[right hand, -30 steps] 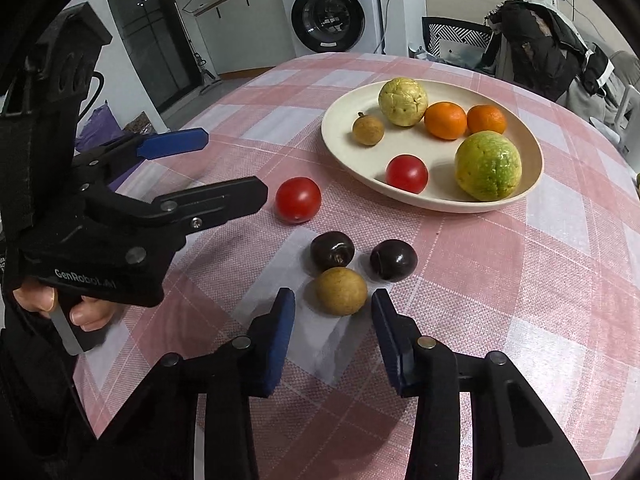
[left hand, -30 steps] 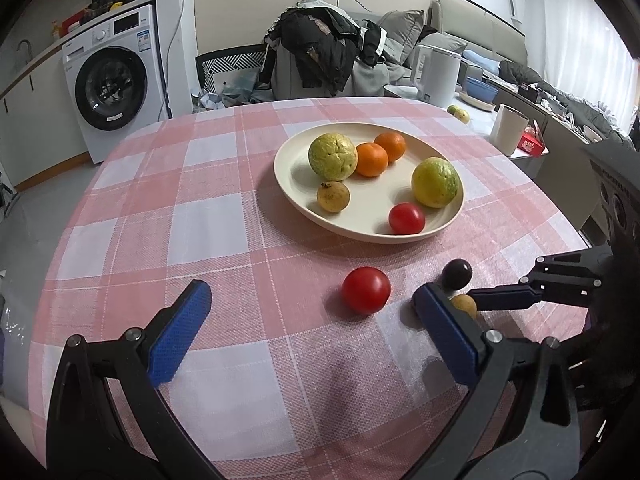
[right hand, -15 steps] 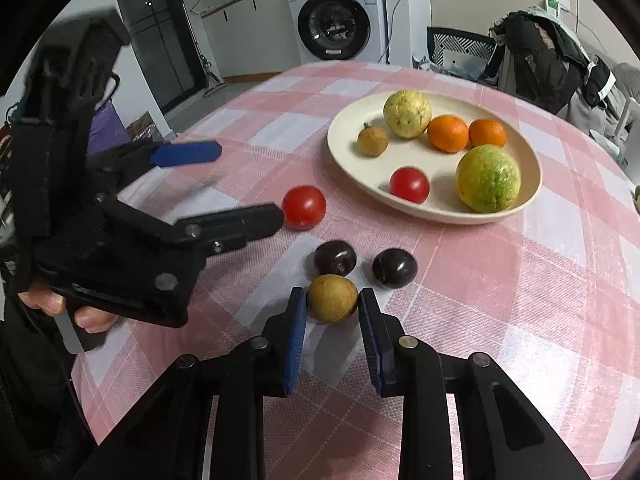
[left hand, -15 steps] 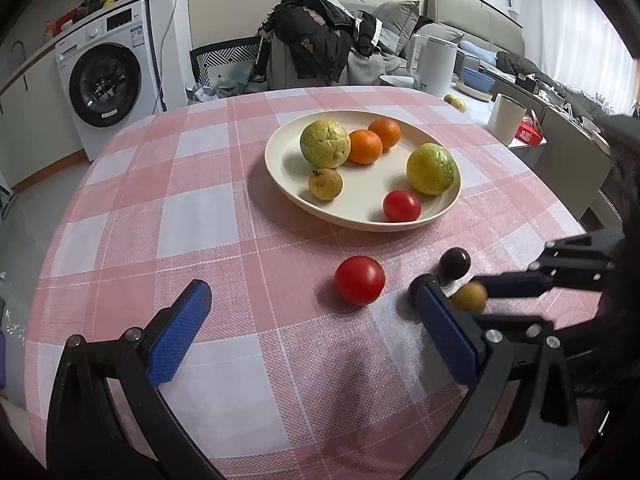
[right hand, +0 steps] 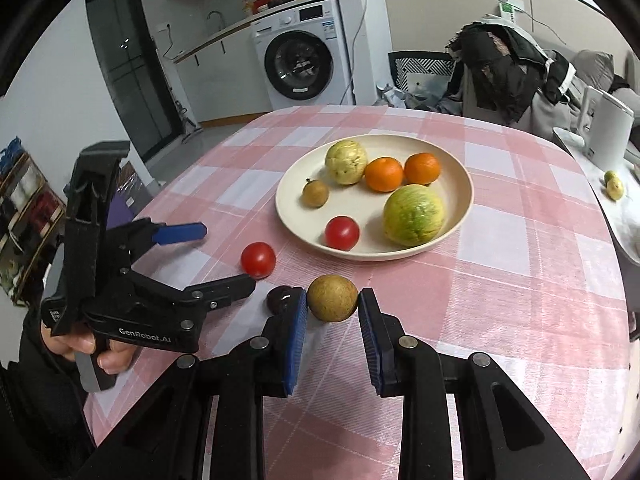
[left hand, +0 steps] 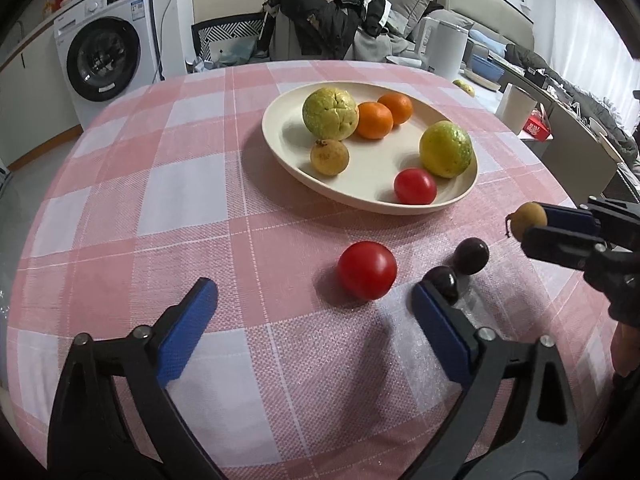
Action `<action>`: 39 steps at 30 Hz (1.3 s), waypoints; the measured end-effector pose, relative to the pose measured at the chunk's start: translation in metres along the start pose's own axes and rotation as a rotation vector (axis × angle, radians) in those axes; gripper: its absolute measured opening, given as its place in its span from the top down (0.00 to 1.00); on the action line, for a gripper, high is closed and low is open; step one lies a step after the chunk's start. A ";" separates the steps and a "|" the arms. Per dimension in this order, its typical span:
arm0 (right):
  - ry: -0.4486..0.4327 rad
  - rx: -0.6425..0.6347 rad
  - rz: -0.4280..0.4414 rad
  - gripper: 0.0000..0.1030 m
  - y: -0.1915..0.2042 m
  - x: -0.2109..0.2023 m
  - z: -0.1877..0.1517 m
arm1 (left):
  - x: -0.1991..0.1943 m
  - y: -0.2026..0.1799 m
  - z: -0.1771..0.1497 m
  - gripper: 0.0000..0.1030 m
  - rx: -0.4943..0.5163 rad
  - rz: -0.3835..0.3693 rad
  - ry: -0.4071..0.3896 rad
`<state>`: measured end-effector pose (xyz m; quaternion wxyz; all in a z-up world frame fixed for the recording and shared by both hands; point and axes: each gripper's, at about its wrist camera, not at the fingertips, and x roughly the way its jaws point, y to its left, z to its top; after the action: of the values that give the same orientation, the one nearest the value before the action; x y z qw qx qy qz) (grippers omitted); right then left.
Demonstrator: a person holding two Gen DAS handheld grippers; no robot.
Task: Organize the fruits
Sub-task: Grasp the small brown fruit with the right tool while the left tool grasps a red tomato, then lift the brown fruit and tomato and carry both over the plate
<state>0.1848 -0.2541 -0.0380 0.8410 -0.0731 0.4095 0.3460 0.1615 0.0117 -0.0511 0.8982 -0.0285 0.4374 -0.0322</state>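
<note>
With my right gripper (right hand: 333,312) clamped on the small brown fruit (right hand: 332,298), one blue pad against each side of it and its underside clear of the cloth, what matters now is where the plate (right hand: 460,196) lies from that fruit: straight ahead along my fingers and a little to the right, near but not touching, with its front rim the closest part. The fruit is close to round, with a short stem sticking out on the side seen from my left camera, so I judge there is no long axis to line up and it can go down any way round. The bare patch of plate between the other small brown fruit (right hand: 315,193) and the red tomato in the plate (right hand: 341,233) looks like the easiest landing spot. My right hand is plainly the nearer one for this. My left gripper (left hand: 312,312) hangs low over the tablecloth (left hand: 160,200) with its fingers spread wide and nothing between them; the loose tomato (left hand: 367,269) sits on the cloth just ahead of it, nearer its right finger, and the two dark fruits (left hand: 472,255) lie close together beside that finger, one partly hidden by the pad. Already in the plate are two large green fruits (right hand: 413,214) and two oranges (right hand: 384,174). I reckon three pieces on the cloth are left once this one is dropped.
</note>
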 end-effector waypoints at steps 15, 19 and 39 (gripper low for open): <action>0.010 0.017 -0.002 0.73 -0.004 0.007 -0.001 | 0.011 -0.014 0.006 0.54 0.061 -0.061 0.007; 0.014 0.018 0.001 0.73 -0.004 0.008 -0.001 | 0.009 -0.018 0.005 0.68 0.073 -0.090 0.004; -0.018 0.044 -0.003 0.73 -0.014 0.004 0.000 | -0.009 -0.019 0.005 0.72 0.084 -0.087 -0.072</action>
<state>0.1950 -0.2628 -0.0430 0.8466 -0.0520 0.4091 0.3364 0.1592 -0.0069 -0.0398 0.9115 -0.0106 0.4015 -0.0884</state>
